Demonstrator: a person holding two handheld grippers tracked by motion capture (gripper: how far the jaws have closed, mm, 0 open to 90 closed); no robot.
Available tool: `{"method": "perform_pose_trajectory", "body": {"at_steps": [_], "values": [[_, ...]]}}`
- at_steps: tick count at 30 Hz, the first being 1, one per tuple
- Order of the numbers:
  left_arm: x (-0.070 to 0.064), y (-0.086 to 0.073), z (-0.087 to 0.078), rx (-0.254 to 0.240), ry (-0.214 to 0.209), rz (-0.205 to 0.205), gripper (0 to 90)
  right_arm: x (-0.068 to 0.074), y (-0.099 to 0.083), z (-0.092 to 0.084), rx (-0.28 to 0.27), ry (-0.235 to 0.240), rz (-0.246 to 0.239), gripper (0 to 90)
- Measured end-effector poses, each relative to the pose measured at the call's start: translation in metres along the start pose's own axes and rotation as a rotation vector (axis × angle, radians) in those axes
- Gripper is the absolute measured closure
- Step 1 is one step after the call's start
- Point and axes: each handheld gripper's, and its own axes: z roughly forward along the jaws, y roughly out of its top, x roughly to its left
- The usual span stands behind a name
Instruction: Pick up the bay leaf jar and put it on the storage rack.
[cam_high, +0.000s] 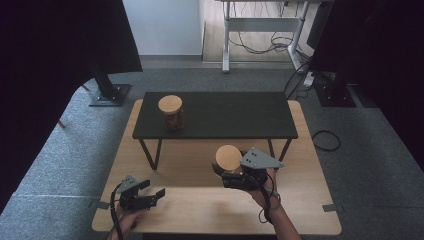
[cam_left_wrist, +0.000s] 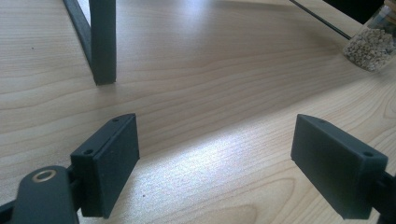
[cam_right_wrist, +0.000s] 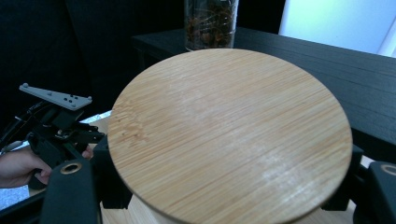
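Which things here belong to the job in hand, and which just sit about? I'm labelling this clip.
In the job: jar with bamboo lid, clamped in the right gripper; open left gripper.
Lying about: second jar on the black bench.

two jars (cam_high: 171, 112), two tables (cam_high: 200, 172)

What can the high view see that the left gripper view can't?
High view alone: the black shelf top with a lidded jar on it, and the right gripper shut on a second jar's wooden lid. Left gripper view alone: a close look at its own open jaws, and pale grains in a jar at the edge. Both share the wooden table and a shelf leg.
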Motion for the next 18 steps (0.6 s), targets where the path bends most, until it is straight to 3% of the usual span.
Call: {"method": "perform_pose_trajectory", "body": {"at_steps": [7, 18], "values": [[0.000, 0.000, 0.000, -0.002, 0.007, -0.010, 14.7, 0.001, 0.007, 0.003, 0.008, -0.002, -0.028, 24.8], [0.000, 0.000, 0.000, -0.002, 0.017, -0.012, 14.7, 0.001, 0.015, 0.002, -0.006, 0.008, -0.027, 24.9]]}}
